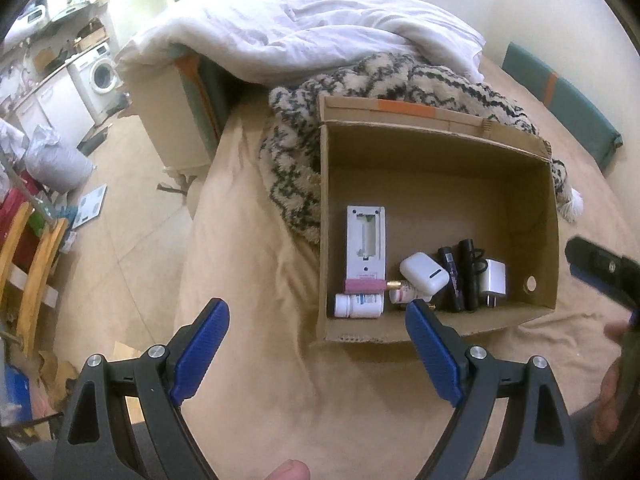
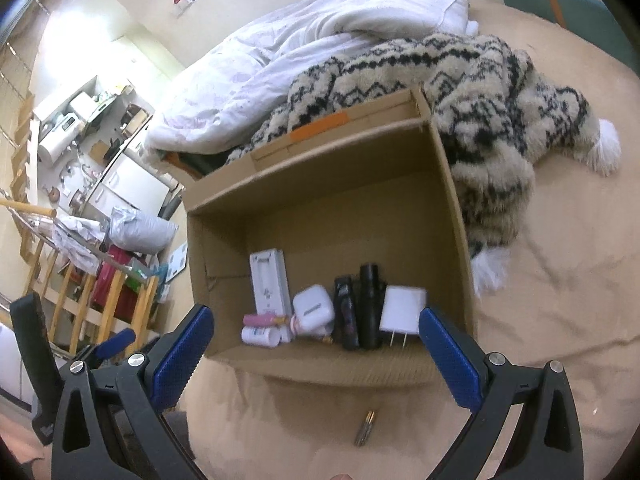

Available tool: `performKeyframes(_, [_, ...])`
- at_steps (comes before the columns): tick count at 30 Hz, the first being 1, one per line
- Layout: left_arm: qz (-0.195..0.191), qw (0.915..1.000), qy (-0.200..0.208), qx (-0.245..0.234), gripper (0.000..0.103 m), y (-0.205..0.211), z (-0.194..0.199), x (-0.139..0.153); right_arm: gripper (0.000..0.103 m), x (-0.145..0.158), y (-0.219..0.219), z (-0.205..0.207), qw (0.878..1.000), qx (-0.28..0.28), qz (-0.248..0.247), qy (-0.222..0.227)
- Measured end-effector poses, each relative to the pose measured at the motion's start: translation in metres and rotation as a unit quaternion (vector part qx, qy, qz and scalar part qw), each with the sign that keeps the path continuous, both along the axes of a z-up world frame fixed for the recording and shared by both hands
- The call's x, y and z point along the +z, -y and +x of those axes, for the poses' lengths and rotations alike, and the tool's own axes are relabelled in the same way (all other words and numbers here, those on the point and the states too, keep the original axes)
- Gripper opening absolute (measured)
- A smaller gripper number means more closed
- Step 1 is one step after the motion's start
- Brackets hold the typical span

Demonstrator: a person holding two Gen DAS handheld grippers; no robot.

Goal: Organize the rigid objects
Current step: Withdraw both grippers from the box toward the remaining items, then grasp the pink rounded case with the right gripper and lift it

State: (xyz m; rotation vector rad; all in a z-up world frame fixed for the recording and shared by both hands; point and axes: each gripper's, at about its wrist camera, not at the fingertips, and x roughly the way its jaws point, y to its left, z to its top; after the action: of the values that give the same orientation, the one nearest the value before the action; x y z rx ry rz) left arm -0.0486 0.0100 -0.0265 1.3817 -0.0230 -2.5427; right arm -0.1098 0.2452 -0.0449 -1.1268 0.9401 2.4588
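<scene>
An open cardboard box (image 1: pixel 440 152) (image 2: pixel 320 184) stands on the beige bed sheet. Along its near wall lie a white panel (image 1: pixel 366 240) (image 2: pixel 270 284), a white pill bottle (image 1: pixel 358 306) (image 2: pixel 260 336), a pink tube (image 1: pixel 364 285), a white earbud case (image 1: pixel 424 274) (image 2: pixel 313 307), two black cylinders (image 1: pixel 468 276) (image 2: pixel 370 304) and a white charger plug (image 1: pixel 494 282) (image 2: pixel 402 310). My left gripper (image 1: pixel 318 320) hangs open and empty before the box's near left corner. My right gripper (image 2: pixel 316 328) is open and empty at the near wall. A small metal object (image 2: pixel 365 428) lies on the sheet below the box.
A patterned fluffy blanket (image 1: pixel 400 76) (image 2: pixel 480 92) and a white duvet (image 1: pixel 304 24) (image 2: pixel 304 48) are piled behind the box. The bed edge drops to the floor at left, with a wooden frame (image 1: pixel 32 264), bags and a washing machine (image 1: pixel 100 76) beyond.
</scene>
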Motion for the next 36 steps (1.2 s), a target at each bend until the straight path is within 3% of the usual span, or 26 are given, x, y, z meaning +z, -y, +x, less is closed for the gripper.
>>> performKeyframes(4, [-0.004,1.0,0.001,0.002,0.088,0.001,0.002,-0.004,0.103,-0.006,0.009,0.015,1.0,-0.012,0.003,0.015])
performKeyframes(8, [-0.004,0.9999,-0.014,0.008,0.088,0.006,0.005,0.001,0.103,-0.014,0.001,0.043,0.996,-0.082,0.018,0.039])
performKeyframes(14, [0.014,0.9992,-0.015,0.033,0.088,0.02,0.009,0.006,0.103,-0.046,-0.01,0.057,0.987,-0.129,-0.01,0.091])
performKeyframes(21, [0.047,0.9974,-0.01,0.053,0.088,0.029,0.01,0.012,0.103,-0.101,0.014,0.013,0.984,-0.048,-0.049,0.163])
performKeyframes(27, [0.061,0.9971,-0.009,0.044,0.089,0.023,0.013,0.017,0.103,-0.127,0.039,-0.043,0.98,0.016,0.061,0.189])
performKeyframes(36, [0.056,0.997,-0.012,0.052,0.089,0.028,0.017,0.023,0.099,-0.151,0.04,-0.071,0.971,0.006,0.113,0.208])
